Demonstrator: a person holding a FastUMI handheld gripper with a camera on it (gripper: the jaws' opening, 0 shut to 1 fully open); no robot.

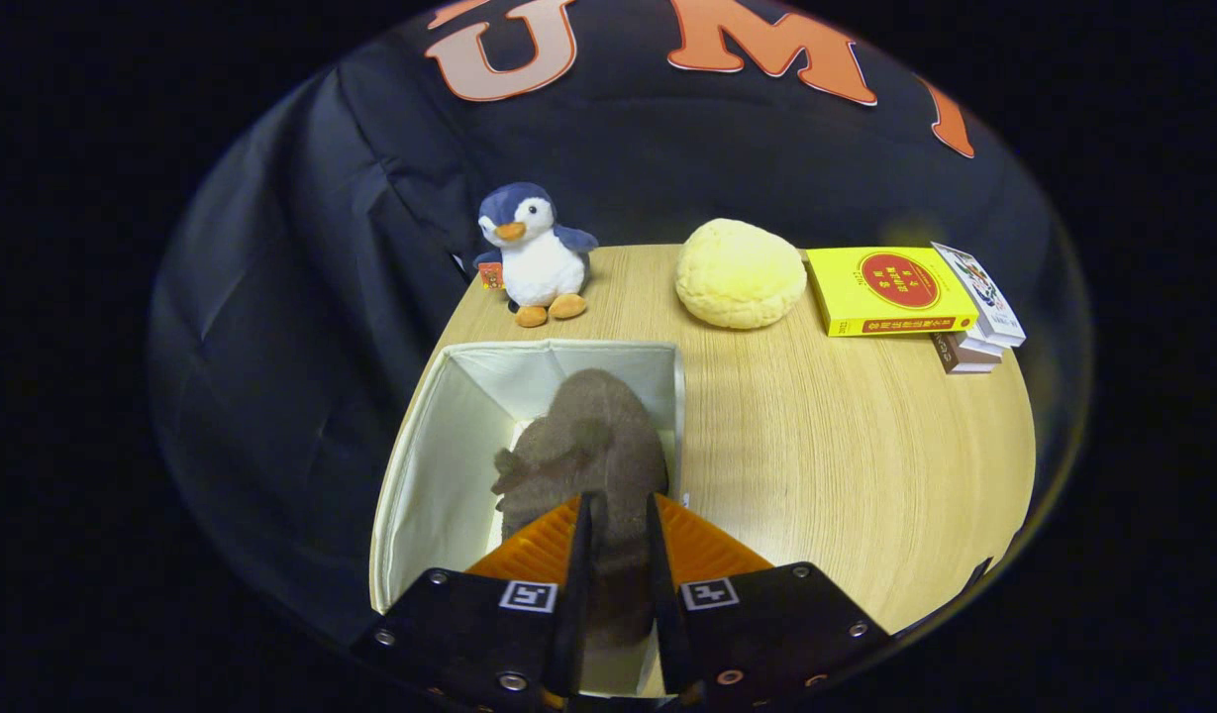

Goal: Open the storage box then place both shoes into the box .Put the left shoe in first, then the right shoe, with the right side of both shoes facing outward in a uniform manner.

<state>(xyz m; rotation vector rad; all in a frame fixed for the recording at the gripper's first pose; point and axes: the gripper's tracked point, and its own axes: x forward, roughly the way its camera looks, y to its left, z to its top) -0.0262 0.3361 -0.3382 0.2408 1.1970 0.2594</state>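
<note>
1. The tool (618, 515) sits nearest the camera, its two fingers (580, 555) pointing forward and down over the open top of the storage box (440, 436).
2. The fingers stand close together, with only a narrow gap, and a brown fuzzy shoe (583, 446) fills that gap; both fingers press against its sides, so the tool has the shoe clamped.
3. The shoe hangs within the box opening, against the box's right wall, and reaches ahead of the fingertips toward the far wall. Whether it touches the box floor cannot be told.
4. The box is a pale fabric one with its lid out of the way, standing at the near left part of the wooden worktop (846, 446).
5. Beyond the box, at the far edge of the worktop, stands a plush penguin (534, 257).
6. Right of the penguin lies a round yellow cushion (739, 274).
7. Further right lies a yellow book (890, 290), beside a small stack of books (974, 317).
</note>
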